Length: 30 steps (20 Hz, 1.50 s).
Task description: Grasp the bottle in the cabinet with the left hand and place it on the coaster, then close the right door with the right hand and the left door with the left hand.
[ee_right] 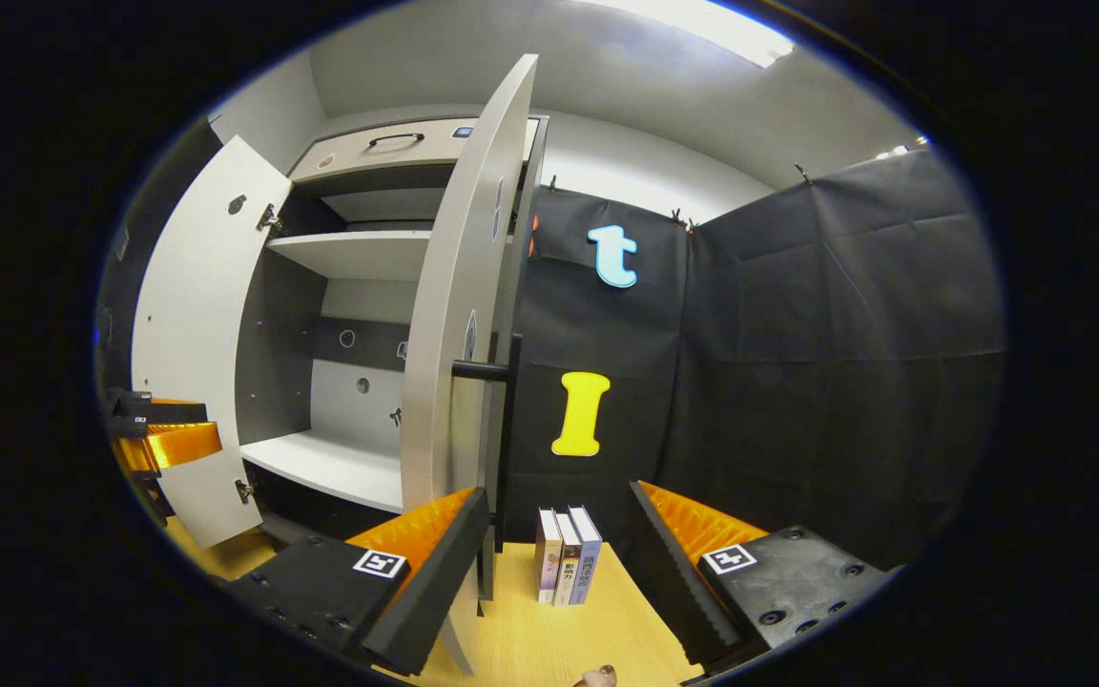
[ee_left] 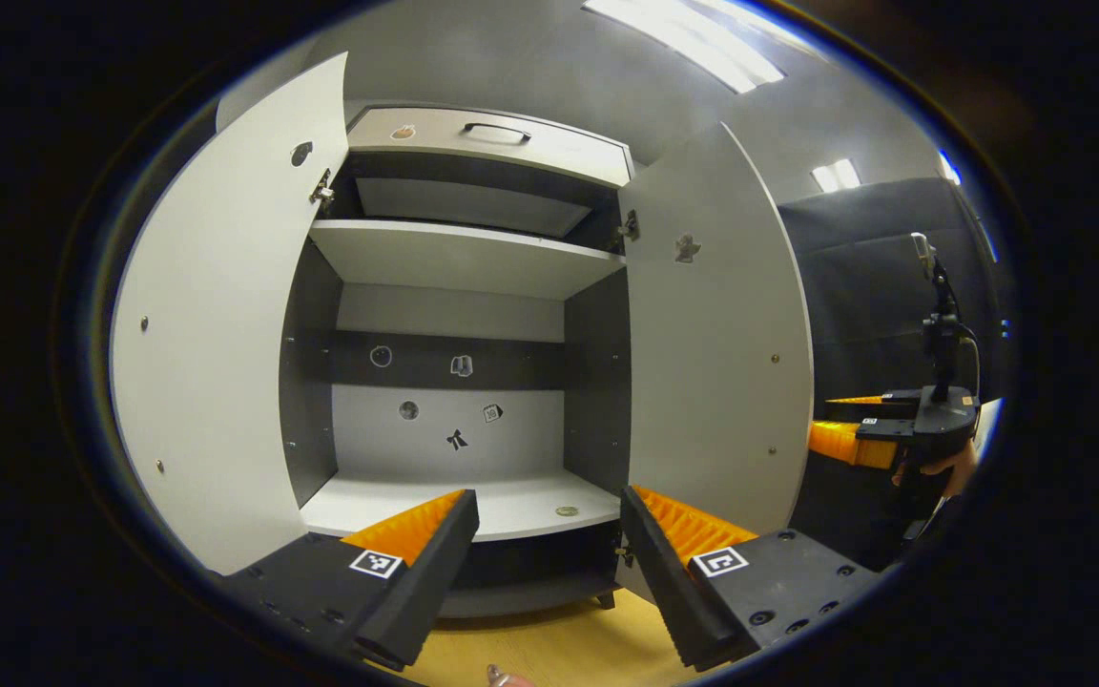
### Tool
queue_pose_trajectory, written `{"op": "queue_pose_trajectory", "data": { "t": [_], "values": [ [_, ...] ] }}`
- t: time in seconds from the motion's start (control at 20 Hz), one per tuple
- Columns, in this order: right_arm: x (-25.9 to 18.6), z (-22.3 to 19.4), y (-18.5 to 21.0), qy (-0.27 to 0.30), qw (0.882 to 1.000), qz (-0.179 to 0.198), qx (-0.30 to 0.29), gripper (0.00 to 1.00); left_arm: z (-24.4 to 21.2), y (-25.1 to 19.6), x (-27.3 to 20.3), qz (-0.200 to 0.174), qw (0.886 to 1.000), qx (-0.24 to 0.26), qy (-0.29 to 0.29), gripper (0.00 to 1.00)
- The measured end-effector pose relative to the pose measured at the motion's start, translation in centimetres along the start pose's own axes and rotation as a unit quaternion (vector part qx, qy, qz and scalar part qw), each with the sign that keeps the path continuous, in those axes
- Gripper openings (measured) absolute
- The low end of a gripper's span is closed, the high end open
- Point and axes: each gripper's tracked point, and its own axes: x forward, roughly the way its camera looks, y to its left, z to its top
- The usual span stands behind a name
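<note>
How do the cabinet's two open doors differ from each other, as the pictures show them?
In the left gripper view, the left door has a round mark near its top; the right door carries a small figure sticker. In the right gripper view the right door stands edge-on and shows a dark bar handle; the left door shows its inner face. Both are pale grey and wide open.

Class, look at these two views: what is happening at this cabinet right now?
A person holds a tool in each hand before an open cabinet. The left tool is open and holds nothing, facing the lower shelf, where no bottle is visible. The right tool is also open, beside the right door, which stands wide open, as does the left door. Three books stand on the table.
</note>
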Motion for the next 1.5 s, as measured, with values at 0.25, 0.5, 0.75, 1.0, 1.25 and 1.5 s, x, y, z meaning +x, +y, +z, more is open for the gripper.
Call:
{"op": "queue_pose_trajectory", "data": {
  "t": [0.25,0.5,0.75,1.0,1.25,1.5],
  "values": [
    [0.3,0.0,1.4,-0.002,0.999,0.037,0.001,0.95,0.1,1.4,-1.4,0.046,0.999,0.009,0.003,0.95],
    [0.6,-0.1,5.3,0.006,0.996,0.092,0.02,0.95,-0.1,3.2,-4.1,0.089,0.996,0.013,0.012,0.95],
    [0.9,0.1,8.0,0.005,0.995,0.098,0.014,0.95,0.0,5.7,-6.5,0.109,0.994,0.006,0.011,0.95],
    [2.4,0.7,12.3,-0.009,0.996,0.078,0.038,0.95,0.4,9.3,-8.1,0.107,0.994,0.011,0.012,0.95],
    [5.3,0.8,16.6,-0.018,0.996,0.055,0.067,0.95,0.4,13.4,-10.6,0.124,0.992,0.013,0.018,0.95],
    [8.4,0.9,21.0,-0.033,0.998,0.037,0.044,0.96,0.7,17.4,-13.0,0.153,0.988,0.015,0.019,0.95]
  ]
}}
